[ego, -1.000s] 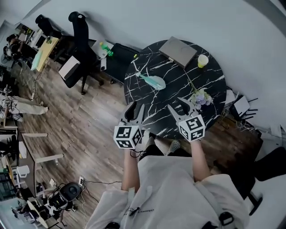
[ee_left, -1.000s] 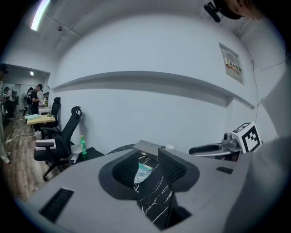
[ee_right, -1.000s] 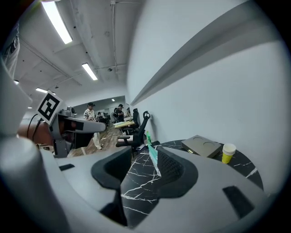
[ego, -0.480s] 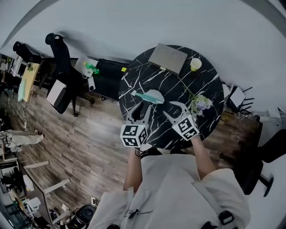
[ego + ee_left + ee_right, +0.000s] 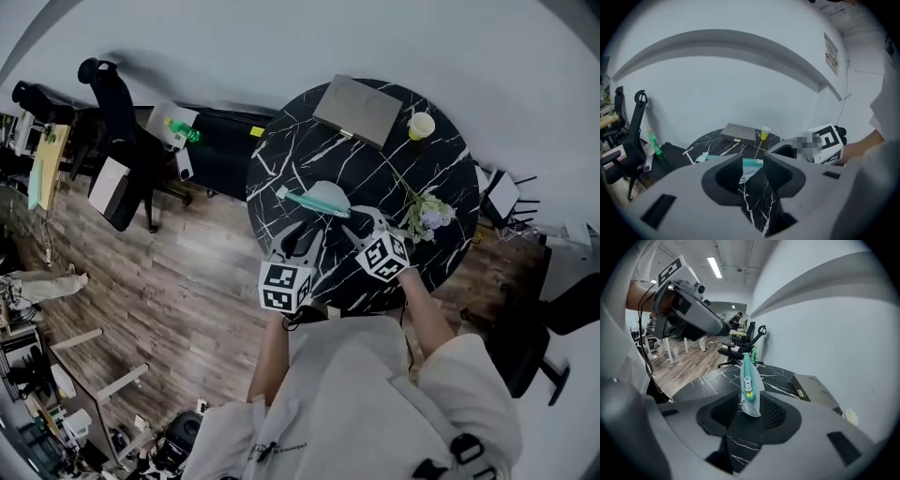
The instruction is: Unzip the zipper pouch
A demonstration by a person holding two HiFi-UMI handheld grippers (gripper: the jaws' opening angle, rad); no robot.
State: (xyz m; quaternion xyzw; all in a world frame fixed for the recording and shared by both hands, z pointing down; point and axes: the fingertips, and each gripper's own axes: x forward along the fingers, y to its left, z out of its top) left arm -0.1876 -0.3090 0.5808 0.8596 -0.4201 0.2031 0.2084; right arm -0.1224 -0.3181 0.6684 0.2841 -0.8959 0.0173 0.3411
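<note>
Grippers advanced across table (image 5: 375, 173) since a second ago. Zipper pouch (image 5: 319, 199) lies mid-table, apparently zipped. Right gripper (image 5: 361, 220) jaws closing around its pull end (not yet pinching); left gripper (image 5: 300, 234) wide, empty. Judged: grasp imminent.

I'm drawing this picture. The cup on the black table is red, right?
Not quite. The cup on the black table is yellow, not red. The head view shows it.

place: office | evidence: swivel chairs (image 5: 117, 112), desks (image 5: 39, 169), strip ceiling lights (image 5: 714, 266), wood floor (image 5: 187, 272)
</note>
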